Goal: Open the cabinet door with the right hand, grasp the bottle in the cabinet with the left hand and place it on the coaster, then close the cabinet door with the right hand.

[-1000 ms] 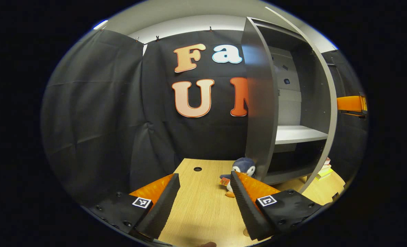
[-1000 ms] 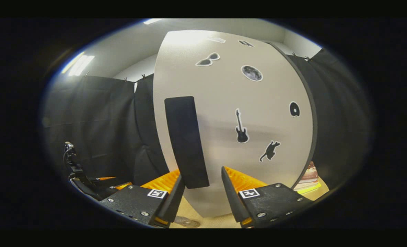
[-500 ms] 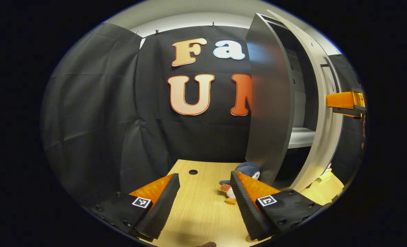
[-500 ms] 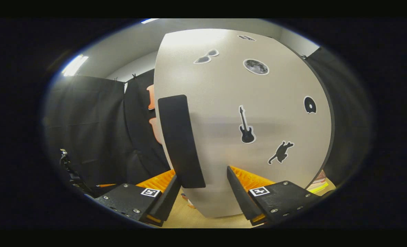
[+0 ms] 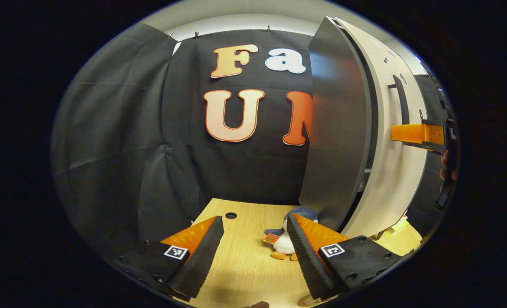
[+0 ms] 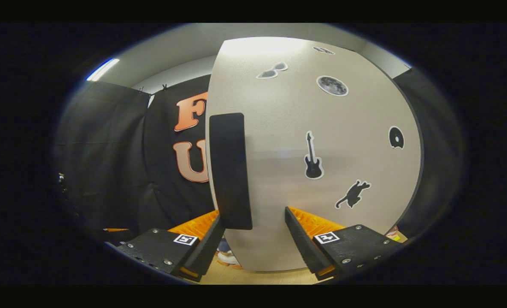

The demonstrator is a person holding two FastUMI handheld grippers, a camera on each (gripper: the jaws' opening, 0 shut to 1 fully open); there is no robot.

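Two claws are seen at a grey cabinet on a wooden counter [image 5: 245, 256]. The cabinet door [image 6: 322, 141], nearly shut, is faced squarely by the right claw [image 6: 253, 233], whose fingers are spread apart with the door's black handle [image 6: 230, 171] standing just above the gap between them. The left claw [image 5: 253, 239], also held apart and empty, is kept low over the counter, left of the cabinet [image 5: 339, 128], with a plush penguin [image 5: 285, 239] beyond its fingertips.

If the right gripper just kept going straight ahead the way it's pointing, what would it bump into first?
Most likely the cabinet door. The right gripper points at its pale front, the black handle just above the gap between its open fingers. Depth is unclear.
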